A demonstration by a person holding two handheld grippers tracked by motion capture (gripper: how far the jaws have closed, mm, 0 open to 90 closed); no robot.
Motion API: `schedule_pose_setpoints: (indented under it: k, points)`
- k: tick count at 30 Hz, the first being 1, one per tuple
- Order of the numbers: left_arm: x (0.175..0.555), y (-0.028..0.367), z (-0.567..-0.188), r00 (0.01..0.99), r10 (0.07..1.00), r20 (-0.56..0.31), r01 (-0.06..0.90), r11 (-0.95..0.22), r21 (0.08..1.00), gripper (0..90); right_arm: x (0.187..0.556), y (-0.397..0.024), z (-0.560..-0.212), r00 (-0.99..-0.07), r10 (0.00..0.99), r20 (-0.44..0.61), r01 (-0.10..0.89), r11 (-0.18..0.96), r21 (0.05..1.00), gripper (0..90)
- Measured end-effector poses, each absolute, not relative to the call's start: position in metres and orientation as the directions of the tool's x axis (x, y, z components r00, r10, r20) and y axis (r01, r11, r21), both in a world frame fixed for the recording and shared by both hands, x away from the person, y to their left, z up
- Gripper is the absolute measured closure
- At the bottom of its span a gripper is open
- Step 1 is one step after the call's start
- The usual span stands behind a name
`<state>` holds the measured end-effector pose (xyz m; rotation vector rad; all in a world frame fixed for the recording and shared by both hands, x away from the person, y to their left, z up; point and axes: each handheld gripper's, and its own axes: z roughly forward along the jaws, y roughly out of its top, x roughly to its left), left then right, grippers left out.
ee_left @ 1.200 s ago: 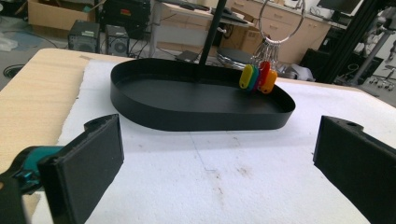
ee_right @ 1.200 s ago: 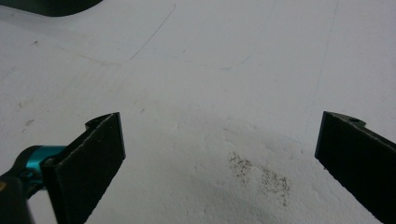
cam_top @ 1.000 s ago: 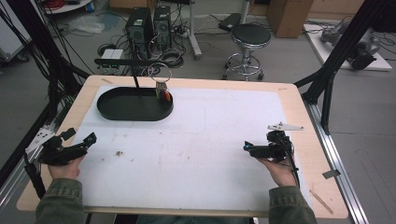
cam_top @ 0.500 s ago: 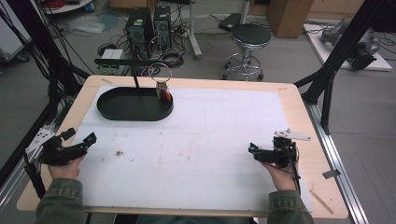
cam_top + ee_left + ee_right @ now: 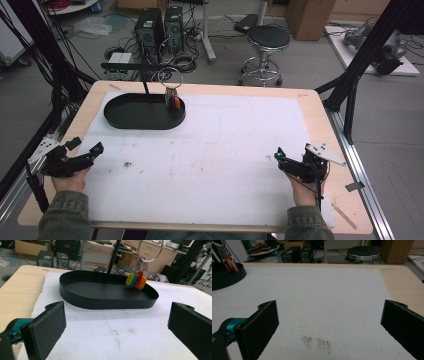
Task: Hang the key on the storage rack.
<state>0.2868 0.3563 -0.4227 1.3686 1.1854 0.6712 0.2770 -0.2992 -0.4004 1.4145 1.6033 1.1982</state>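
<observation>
We hold the left gripper (image 5: pixel 85 154) at about eight o'clock on the table (image 5: pixel 320 107), jaws spread wide with nothing between them. It points toward the black oval tray (image 5: pixel 131 120), which sits at about eleven o'clock on the white mat (image 5: pixel 225 145), well apart from us. In the left gripper view the tray (image 5: pixel 100 302) carries an upright black post (image 5: pixel 113 257), and a metal ring (image 5: pixel 150 251) of coloured key tags (image 5: pixel 136 280) hangs over its far right end. Our right gripper (image 5: pixel 287 161) rests at about four o'clock, its jaws likewise gaping and empty, above a few dark specks (image 5: pixel 317 342) on the mat.
</observation>
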Motion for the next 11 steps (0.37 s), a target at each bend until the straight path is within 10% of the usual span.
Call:
schedule_pose_setpoints:
  k: [11]
  points:
    - [0.2871,0.3559,-0.4227,0.328,0.913,-0.241,0.261,0.157,0.952,2.2,0.2712,-0.2980,-0.3963,-0.179,0.983,0.043,0.301,0.013,0.954,0.6]
